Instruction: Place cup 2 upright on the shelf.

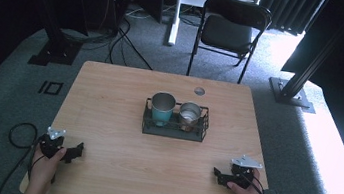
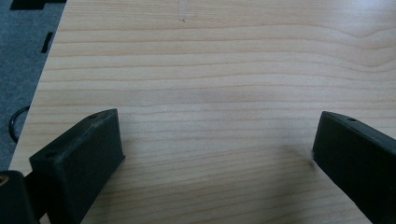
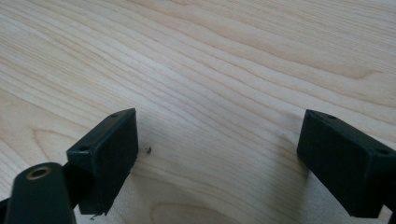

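Both tongs rest low on the table, each one in a hand. The left gripper lies near the near left corner and the right gripper near the near right corner. In the left gripper view and in the right gripper view the two black jaws stand wide apart, with only bare wood grain between them, so neither one holds anything.

The things nearest to them are well apart from both, around the middle of the table and a little toward the far edge. The biggest is a black wire basket, and I judge it stiff and light. Its thin rim would be a fair place to pinch, but with two cups inside it may tip if lifted from one end only.

Inside it stands upright a teal metal cup, on the left side. It looks rigid, smooth and probably slippery. I think the best hold is across the rim, one jaw inside and one outside.

Beside it, on the right, is the smaller copper-coloured cup, also upright. It seems light and not fragile, and its rim sits closer to the basket wires, which leaves less room for a jaw.
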`<state>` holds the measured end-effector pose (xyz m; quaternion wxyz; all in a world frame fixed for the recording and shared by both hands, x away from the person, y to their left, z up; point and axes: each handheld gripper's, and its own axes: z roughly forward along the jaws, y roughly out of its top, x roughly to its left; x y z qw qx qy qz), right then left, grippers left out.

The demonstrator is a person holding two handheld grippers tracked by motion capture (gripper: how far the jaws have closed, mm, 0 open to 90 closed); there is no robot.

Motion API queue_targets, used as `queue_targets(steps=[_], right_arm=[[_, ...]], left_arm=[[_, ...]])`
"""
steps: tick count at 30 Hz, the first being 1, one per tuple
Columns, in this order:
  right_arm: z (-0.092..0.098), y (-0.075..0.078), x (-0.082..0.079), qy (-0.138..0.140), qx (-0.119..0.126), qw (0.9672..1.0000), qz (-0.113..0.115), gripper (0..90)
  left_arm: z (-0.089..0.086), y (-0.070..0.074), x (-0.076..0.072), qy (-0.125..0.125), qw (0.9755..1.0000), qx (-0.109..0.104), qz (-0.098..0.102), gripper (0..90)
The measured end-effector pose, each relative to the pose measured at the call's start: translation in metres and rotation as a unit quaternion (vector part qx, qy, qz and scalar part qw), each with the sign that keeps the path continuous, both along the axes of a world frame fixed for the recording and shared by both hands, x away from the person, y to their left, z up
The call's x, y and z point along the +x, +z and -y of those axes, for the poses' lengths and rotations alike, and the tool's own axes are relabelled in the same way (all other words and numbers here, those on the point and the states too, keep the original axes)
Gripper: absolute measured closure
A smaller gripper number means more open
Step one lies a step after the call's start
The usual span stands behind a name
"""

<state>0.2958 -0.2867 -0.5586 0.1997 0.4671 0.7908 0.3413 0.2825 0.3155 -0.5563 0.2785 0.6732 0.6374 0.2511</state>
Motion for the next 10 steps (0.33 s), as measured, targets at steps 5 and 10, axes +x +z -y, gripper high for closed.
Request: queue_targets(steps=[5,10], right_arm=[[0.0,0.0,0.0,0.0,0.0,1.0,0.0,12.1],[0.0,0.0,0.0,0.0,0.0,1.0,0.0,12.1]], left_arm=[[0.0016,-0.0005,-0.0015,-0.012,0.9999,0.01,-0.002,2.5],[0.0031,-0.0005,-0.0044,-0.026,0.9996,0.01,-0.002,2.4]])
